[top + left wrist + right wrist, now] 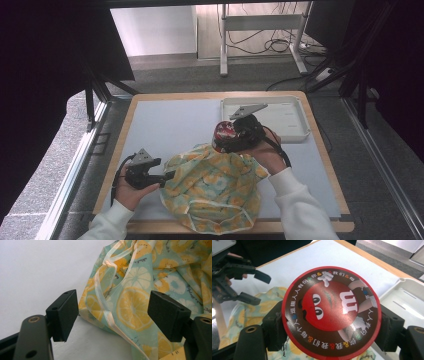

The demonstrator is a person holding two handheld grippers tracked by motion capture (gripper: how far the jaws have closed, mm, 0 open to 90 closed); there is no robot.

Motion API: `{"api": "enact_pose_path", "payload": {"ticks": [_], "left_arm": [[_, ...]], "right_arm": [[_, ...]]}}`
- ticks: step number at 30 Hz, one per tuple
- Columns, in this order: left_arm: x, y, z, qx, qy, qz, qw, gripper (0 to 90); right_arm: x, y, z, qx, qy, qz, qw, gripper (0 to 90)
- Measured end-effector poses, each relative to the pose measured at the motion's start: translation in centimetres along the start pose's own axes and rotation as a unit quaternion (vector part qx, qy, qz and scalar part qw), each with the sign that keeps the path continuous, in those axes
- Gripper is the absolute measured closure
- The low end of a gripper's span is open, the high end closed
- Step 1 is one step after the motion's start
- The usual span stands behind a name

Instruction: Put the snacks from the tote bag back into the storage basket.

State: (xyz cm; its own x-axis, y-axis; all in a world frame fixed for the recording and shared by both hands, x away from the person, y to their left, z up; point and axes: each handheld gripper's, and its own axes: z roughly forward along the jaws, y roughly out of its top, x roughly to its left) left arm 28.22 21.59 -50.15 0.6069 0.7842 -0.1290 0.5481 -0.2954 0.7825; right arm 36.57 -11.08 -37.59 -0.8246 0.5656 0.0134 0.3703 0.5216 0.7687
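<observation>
A green and yellow fruit-print cloth bag [212, 187] lies crumpled at the table's front middle, its pale ribbon drawstring [110, 315] trailing over the fabric. My left gripper [170, 176] is open at the bag's left edge, and bag fabric [132, 307] lies between its black pads [63, 313] without being pinched. My right gripper [226, 138] is shut on a round candy tin [225, 136], held in the air above the bag's far edge. The tin's lid [330, 312] is red-rimmed and brown, with a red cartoon character, and both pads [274, 326] press its sides.
A white plastic tray [292, 117] sits at the table's back right, just beyond the right gripper. The table has a pale blue-grey mat [170, 130] and a wooden rim [327, 155]. Black curtains and a metal frame flank the table.
</observation>
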Motion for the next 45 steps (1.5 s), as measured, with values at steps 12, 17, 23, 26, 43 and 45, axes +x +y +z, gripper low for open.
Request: {"api": "enact_pose_path", "payload": {"ticks": [12, 17, 23, 26, 43, 45], "left_arm": [[0.0, 0.0, 0.0, 0.005, 0.000, 0.003, 1.0000, 25.1], [0.1, 0.0, 0.1, 0.007, 0.000, 0.003, 1.0000, 25.0], [0.1, 0.0, 0.0, 0.006, -0.001, 0.002, 1.0000, 25.0], [0.1, 0.0, 0.0, 0.006, -0.001, 0.002, 1.0000, 25.0], [0.1, 0.0, 0.1, 0.007, 0.000, 0.002, 1.0000, 25.0], [0.1, 0.0, 0.1, 0.007, 0.000, 0.002, 1.0000, 25.0]], "right_arm": [[-2.0, 0.7, 0.3, 0.003, -0.019, 0.014, 0.9997, 25.4], [-3.0, 1.1, 0.5, 0.000, -0.027, 0.023, 0.9994, 25.4], [-3.8, 1.4, 1.0, 0.006, -0.029, 0.029, 0.9991, 25.4], [-4.2, 1.6, 1.3, 0.007, -0.035, 0.030, 0.9989, 25.4], [-6.8, 1.7, 2.7, 0.013, -0.064, 0.055, 0.9963, 25.4], [-7.2, 1.7, 2.9, 0.011, -0.069, 0.059, 0.9958, 25.4]]}}
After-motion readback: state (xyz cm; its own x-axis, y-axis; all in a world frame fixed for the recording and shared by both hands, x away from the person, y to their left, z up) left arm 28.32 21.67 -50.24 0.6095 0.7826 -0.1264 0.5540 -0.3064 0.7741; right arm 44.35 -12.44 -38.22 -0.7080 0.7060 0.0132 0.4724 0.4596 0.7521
